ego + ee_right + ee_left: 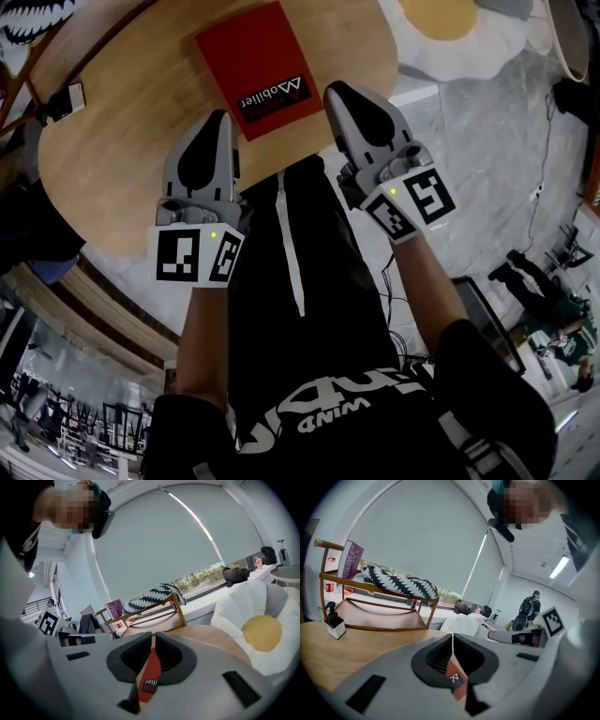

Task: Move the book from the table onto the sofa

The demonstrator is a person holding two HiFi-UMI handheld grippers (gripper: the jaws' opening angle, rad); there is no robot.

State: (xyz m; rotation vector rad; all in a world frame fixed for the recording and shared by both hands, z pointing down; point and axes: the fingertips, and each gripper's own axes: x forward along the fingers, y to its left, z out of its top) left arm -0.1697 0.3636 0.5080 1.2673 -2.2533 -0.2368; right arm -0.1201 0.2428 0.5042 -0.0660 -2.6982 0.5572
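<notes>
The red book (251, 64) lies flat on the round wooden table (122, 173), toward the 12 o'clock edge of the head view, with its white lettering on the corner nearest the person. Neither tool touches it. The left gripper (222, 116) has its tip just beside the book's near edge, at about 7 o'clock from the book. Its jaws are pressed together with nothing between them, and only a strip of the red cover shows past them in the left gripper view. The right gripper (335, 89) sits just off the book's corner at about 4 o'clock. It is likewise closed and empty.

At 9 o'clock from the book, near the table's rim, stands a small pump bottle (67, 97) in a white holder. Beyond the table, at 2 o'clock, is a white cushion seat with a yellow centre (450, 19). A wooden rack (375, 603) at the table's far side carries a black-and-white patterned cushion (401, 584) and a purple book (351, 558).
</notes>
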